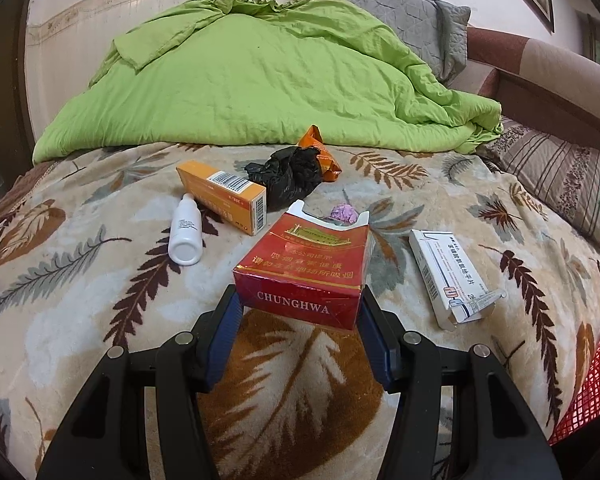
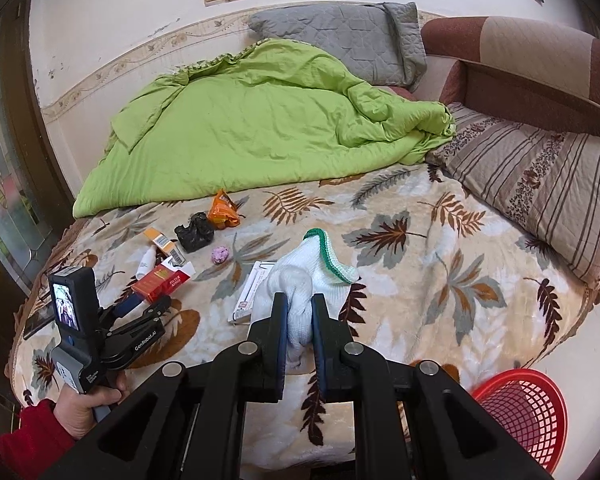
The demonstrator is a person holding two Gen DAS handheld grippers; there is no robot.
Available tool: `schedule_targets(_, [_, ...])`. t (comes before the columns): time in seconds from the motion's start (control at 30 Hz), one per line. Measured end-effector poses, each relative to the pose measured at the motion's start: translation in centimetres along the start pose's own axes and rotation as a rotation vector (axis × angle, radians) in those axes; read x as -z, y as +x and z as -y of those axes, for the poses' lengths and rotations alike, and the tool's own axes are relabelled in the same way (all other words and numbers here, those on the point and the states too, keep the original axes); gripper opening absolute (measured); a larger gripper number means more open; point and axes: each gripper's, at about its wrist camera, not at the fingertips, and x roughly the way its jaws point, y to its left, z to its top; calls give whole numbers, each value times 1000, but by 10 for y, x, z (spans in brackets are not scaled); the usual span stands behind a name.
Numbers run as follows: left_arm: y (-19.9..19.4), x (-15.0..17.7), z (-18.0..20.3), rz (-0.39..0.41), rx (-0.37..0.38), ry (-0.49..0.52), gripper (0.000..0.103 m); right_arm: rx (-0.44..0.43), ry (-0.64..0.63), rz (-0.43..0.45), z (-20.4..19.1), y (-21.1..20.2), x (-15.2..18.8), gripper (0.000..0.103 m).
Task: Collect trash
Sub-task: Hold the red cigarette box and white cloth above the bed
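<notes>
My left gripper has its blue pads on both sides of a red Chunghwa cigarette pack on the leaf-patterned blanket; it also shows in the right wrist view. My right gripper is shut on a white glove with a green cuff, held above the bed. Other trash lies on the blanket: an orange box, a white bottle, a black bag, an orange wrapper, a purple wad and a white box.
A red mesh basket stands off the bed's near right corner; its rim shows in the left wrist view. A green quilt covers the far half of the bed. A striped pillow and a sofa arm lie to the right.
</notes>
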Motion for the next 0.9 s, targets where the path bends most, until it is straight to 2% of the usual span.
schedule_targets(0.23, [-2,-4,-2,17,3,-27,55,-21,23,-1,6,5,4,12])
schedule_targets(0.43, [-6,-7,-2,29,16,-37,55,-90,81,-1,18,18,6,12])
schedule_targets(0.6, [-4,-8,2,33,24,-14,55,-165,110,-6,24,37,6,12])
schedule_targets(0.77, [-8,-5,16,53,32,75,55,-231,131,-33,23,64,14,12])
schedule_targets(0.9, [-12,-5,14,54,52,57,55,-270,146,-70,16,83,19,12])
